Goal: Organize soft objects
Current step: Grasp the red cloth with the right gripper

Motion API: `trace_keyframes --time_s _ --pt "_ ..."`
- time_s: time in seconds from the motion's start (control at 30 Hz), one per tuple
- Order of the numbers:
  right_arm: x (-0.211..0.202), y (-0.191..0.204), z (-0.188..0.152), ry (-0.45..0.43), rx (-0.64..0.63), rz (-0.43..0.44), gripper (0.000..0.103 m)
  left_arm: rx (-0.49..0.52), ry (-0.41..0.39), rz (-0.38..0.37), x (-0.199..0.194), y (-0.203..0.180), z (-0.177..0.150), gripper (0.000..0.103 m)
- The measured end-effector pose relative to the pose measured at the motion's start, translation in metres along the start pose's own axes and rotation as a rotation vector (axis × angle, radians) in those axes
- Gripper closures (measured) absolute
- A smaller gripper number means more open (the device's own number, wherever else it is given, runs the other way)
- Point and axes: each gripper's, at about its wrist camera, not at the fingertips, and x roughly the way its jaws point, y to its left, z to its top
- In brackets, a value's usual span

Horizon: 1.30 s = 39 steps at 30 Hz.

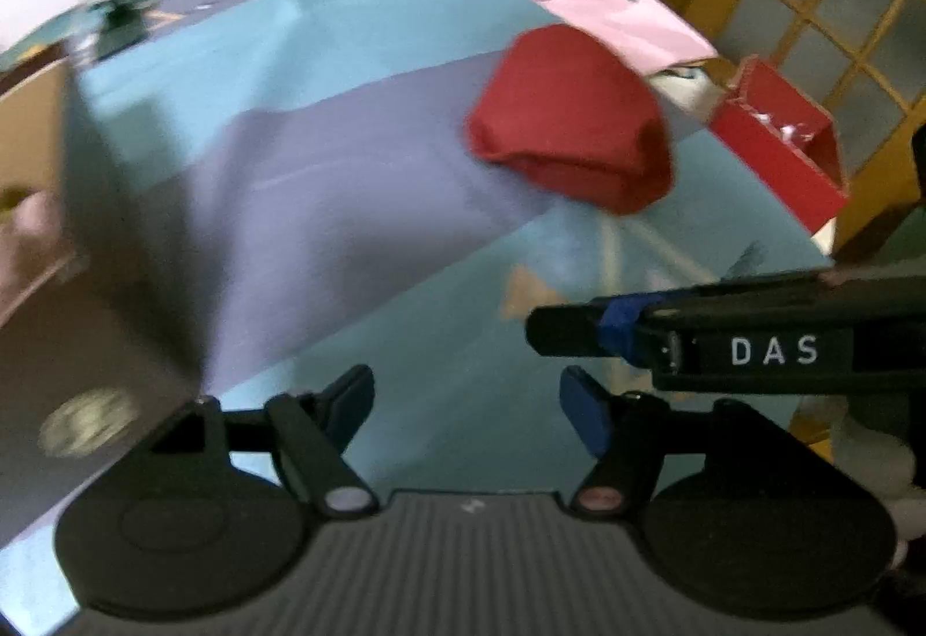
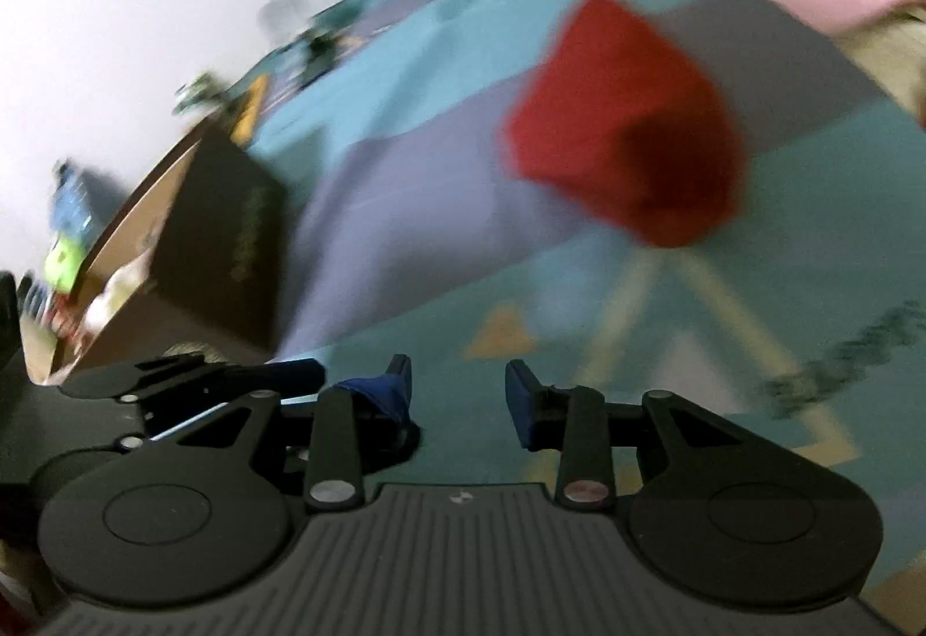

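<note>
A folded red cloth [image 1: 570,118] lies on the blue and purple patterned tablecloth [image 1: 347,144], ahead of both tools and touched by neither. The left gripper [image 1: 466,404] hangs over the table with its jaws spread wide and nothing between them; the right gripper [image 2: 457,390], just beside it, is likewise parted and holds nothing. A dark cardboard box [image 2: 220,242] stands open at the left edge, with pale soft things inside, too blurred to name. A red box [image 1: 781,144] sits at the far right, near a pink cloth [image 1: 625,22]; its contents are unclear.
</note>
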Motion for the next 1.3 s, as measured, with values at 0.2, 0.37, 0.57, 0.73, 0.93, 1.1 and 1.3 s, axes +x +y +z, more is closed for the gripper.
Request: trace_keyframes --time_s 0.2,0.37,0.57,0.73,0.93,1.1,1.3 --pt "-0.025 -0.072 0.012 -0.05 0.133 -0.063 0.084 0.0 -0.018 -0.066 0.03 -0.031 0.037 0.03" --pt "-0.043 -0.121 0.033 -0.11 0.232 -0.08 0.084 -0.024 -0.043 -0.109 0.051 -0.048 0.068 0.029" --pt "-0.054 -0.148 0.064 -0.187 0.251 -0.085 0.083 -0.037 -0.049 -0.092 0.071 -0.059 0.092 0.028" --pt "-0.039 -0.151 0.094 -0.204 0.276 0.0 0.083 -0.062 -0.009 -0.033 0.093 -0.057 0.108 0.028" --pt "0.002 -0.153 0.111 -0.089 0.297 0.052 0.081 -0.099 0.031 0.028 0.113 -0.046 0.118 0.028" --pt "0.018 -0.156 0.112 -0.029 0.331 0.091 0.08 -0.091 0.022 0.043 0.114 -0.046 0.12 0.028" --pt "0.022 -0.151 0.113 -0.004 0.312 0.12 0.083 -0.088 0.023 0.051 0.116 -0.047 0.122 0.028"
